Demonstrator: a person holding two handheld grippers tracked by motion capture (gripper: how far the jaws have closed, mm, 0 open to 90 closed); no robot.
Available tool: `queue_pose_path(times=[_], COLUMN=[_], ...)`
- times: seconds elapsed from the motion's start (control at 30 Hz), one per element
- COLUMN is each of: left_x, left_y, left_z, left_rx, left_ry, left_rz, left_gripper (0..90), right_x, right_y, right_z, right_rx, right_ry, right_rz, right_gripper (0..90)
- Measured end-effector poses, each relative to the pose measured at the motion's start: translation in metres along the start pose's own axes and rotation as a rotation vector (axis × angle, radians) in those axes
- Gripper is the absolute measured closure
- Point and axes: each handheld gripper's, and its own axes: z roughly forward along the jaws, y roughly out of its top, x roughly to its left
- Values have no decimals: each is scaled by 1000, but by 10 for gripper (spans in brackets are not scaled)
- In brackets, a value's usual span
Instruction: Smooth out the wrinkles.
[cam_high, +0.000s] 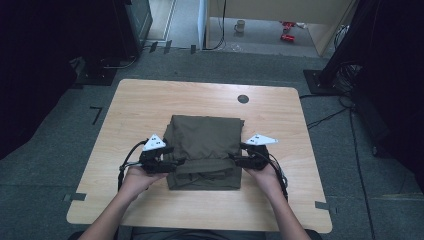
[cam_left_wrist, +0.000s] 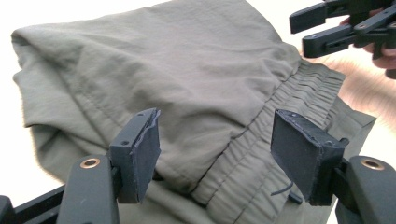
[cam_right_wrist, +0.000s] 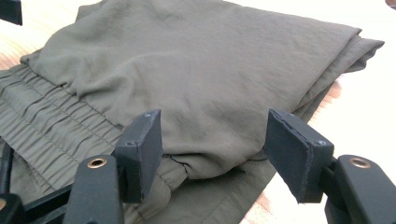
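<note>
An olive-green folded garment (cam_high: 205, 145) with an elastic waistband (cam_left_wrist: 280, 112) lies in the middle of the wooden table (cam_high: 150, 100). My left gripper (cam_high: 172, 162) sits at the garment's left edge near the waistband. Its jaws (cam_left_wrist: 215, 135) stand open over the cloth, the pads clear of it. My right gripper (cam_high: 237, 160) is at the garment's right edge, and its open jaws (cam_right_wrist: 212, 140) straddle a folded layer (cam_right_wrist: 210, 70) without pressing it. In the left gripper view the right gripper (cam_left_wrist: 336, 28) appears at the top right, jaws apart.
A round cable hole (cam_high: 243, 98) lies in the tabletop behind the garment. On the floor beyond the table stand a mug (cam_high: 240, 26) and red items (cam_high: 287, 30). Dark equipment stands flank both far corners.
</note>
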Motion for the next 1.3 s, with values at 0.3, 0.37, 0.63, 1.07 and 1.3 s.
queue_pose_path(times=[0.3,0.37,0.63,1.07,1.3], left_x=[14,18,31,56,69], left_y=[-3,-3,-7,-17,-23], left_z=[-9,-10,-15,-23,-27], left_rx=[26,28,38,64,76], left_ry=[44,45,68,125,164], left_rz=[21,15,3,-25,-36], left_gripper=[325,324,323,323,323], right_x=[0,-2,-11,-27,-41], right_y=[3,3,1,-4,-11], right_z=[-10,-12,-17,-27,-33], right_rx=[-9,-4,-5,1,9], right_ry=[9,6,-8,-49,-85], right_rz=[3,4,1,3,12], right_gripper=[352,344,340,337,329])
